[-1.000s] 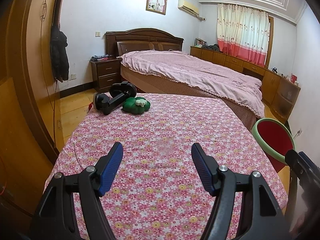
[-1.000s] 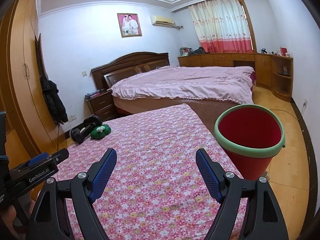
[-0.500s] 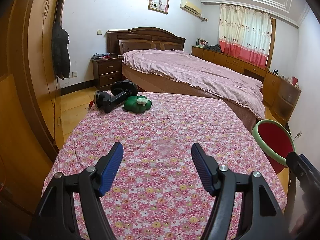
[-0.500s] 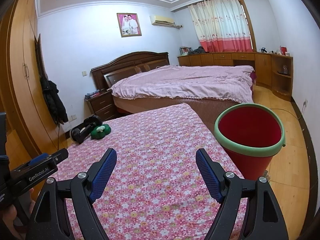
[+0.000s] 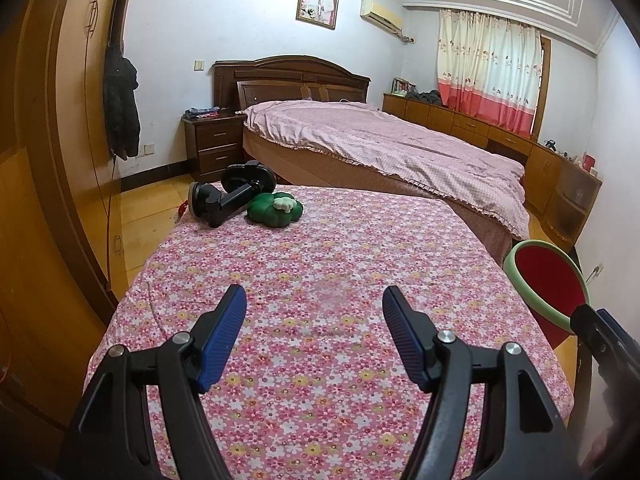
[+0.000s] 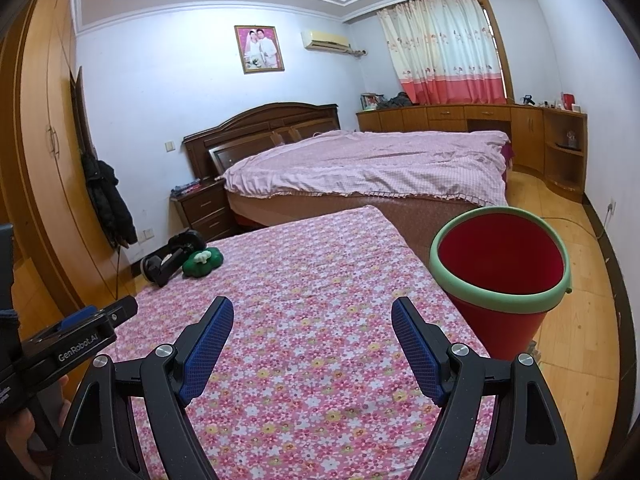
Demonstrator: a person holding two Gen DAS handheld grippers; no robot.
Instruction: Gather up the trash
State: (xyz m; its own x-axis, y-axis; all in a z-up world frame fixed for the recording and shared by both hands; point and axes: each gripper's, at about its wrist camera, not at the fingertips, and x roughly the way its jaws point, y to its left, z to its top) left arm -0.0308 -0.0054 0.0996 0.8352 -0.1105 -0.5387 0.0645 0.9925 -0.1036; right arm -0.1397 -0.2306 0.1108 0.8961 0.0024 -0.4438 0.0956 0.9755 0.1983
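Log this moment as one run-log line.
left gripper: open, empty | right gripper: open, empty | green toy, black holder: far table end | red bin: beside table

Left gripper [image 5: 314,334], right gripper [image 6: 312,344]: black plastic frames, blue ribbed pads [image 5: 224,336], silver screws. White "GenRobot.AI" lettering on the left unit's side; bare skin beneath.

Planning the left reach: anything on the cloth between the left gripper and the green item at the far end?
Nothing: in the left wrist view only bare floral tablecloth lies between the left gripper and the green item; the black holder sits beside it.
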